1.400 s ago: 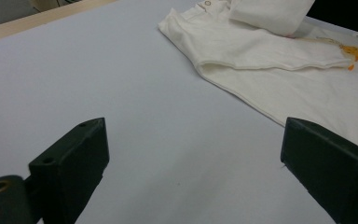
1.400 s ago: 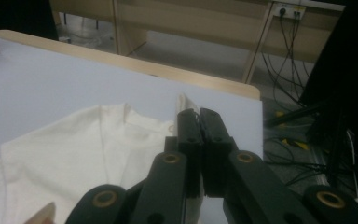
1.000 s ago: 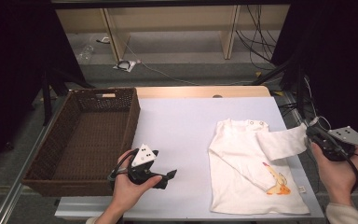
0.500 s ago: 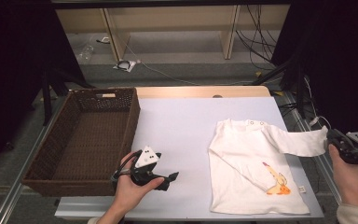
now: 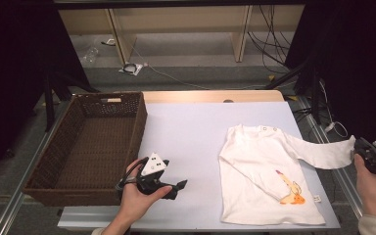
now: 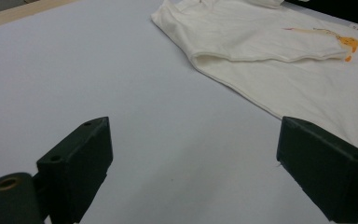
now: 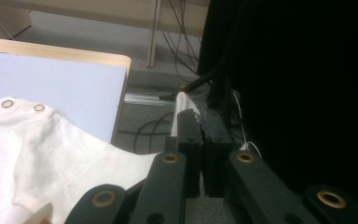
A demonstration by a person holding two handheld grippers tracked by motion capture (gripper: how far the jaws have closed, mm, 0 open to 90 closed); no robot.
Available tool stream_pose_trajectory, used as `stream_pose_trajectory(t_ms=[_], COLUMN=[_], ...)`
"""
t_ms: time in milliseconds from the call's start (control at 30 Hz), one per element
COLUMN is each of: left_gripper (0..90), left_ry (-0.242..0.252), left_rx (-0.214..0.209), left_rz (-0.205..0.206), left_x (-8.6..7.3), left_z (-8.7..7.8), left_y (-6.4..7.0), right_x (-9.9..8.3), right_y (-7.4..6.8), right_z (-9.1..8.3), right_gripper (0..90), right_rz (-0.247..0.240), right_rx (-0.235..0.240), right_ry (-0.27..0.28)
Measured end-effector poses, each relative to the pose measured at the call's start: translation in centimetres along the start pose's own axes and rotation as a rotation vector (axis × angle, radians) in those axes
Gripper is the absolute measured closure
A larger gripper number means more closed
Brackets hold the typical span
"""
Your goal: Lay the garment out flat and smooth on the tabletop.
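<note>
A white baby shirt (image 5: 267,178) with an orange animal print lies flat on the right of the pale table (image 5: 191,127). Its right sleeve (image 5: 325,154) stretches out past the table's right edge. My right gripper (image 5: 358,147) is shut on the sleeve's cuff (image 7: 182,105), held off the table's right side. Near the front edge, my left gripper (image 5: 178,188) rests low over bare table, jaws wide open and pointing toward the shirt (image 6: 279,51), with nothing between them.
A dark wicker basket (image 5: 44,169) stands on the table's left side, close to my left hand. Beyond the right edge are a metal rail (image 5: 345,183), cables (image 7: 149,126) and dark curtain. Shelving stands behind the table.
My right gripper has pulled the sleeve outward to the right, straightening it past the table edge. The left gripper has stayed in place.
</note>
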State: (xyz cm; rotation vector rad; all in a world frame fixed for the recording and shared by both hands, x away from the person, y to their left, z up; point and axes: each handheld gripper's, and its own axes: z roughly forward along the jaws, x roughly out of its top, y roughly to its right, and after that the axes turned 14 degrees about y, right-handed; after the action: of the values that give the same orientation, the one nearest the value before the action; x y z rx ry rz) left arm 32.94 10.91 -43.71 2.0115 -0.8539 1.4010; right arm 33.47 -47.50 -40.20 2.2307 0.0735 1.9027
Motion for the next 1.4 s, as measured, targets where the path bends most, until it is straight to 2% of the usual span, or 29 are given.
stream_pose_trajectory(t_ms=[167,300,400,700,733,867,1100,1233,1400], left_gripper=[10.1,10.1,10.1,10.4,10.5,10.5,10.7,10.7,10.7], left_ry=[0.002,0.007,0.007,0.009,0.01,0.008,0.006,0.008,0.009], left_rx=[0.0,0.003,0.003,0.006,0.006,0.006,0.006,0.007,0.007], left_rz=[0.001,0.002,0.002,0.002,0.002,0.003,0.003,0.004,0.002], left_x=[0.0,0.1,0.1,0.1,0.1,0.1,0.0,0.1,0.1], left_z=[0.0,-0.1,-0.1,-0.1,-0.1,-0.1,-0.1,-0.1,-0.1], left_y=[0.0,0.0,0.0,0.0,0.0,0.0,0.1,0.1,0.1], right_x=[-0.3,-0.5,-0.4,-0.4,-0.5,-0.6,-0.8,-1.0,-1.6], right_y=[0.2,0.4,0.2,-2.2,-2.7,-3.5,-4.8,-5.7,-6.1], right_z=[0.1,0.2,0.1,0.9,1.0,1.2,1.5,1.7,2.4], right_gripper=[88.7,83.6,82.5,79.8,79.3,78.2,75.0,74.2,73.7], right_rz=[-0.008,-0.007,-0.009,-0.019,-0.021,-0.025,0.008,-0.001,0.008], right_rx=[-0.018,-0.042,-0.032,0.079,0.105,0.136,0.208,0.244,0.265], right_ry=[-0.013,-0.019,-0.018,-0.041,-0.059,-0.066,-0.093,-0.119,-0.154])
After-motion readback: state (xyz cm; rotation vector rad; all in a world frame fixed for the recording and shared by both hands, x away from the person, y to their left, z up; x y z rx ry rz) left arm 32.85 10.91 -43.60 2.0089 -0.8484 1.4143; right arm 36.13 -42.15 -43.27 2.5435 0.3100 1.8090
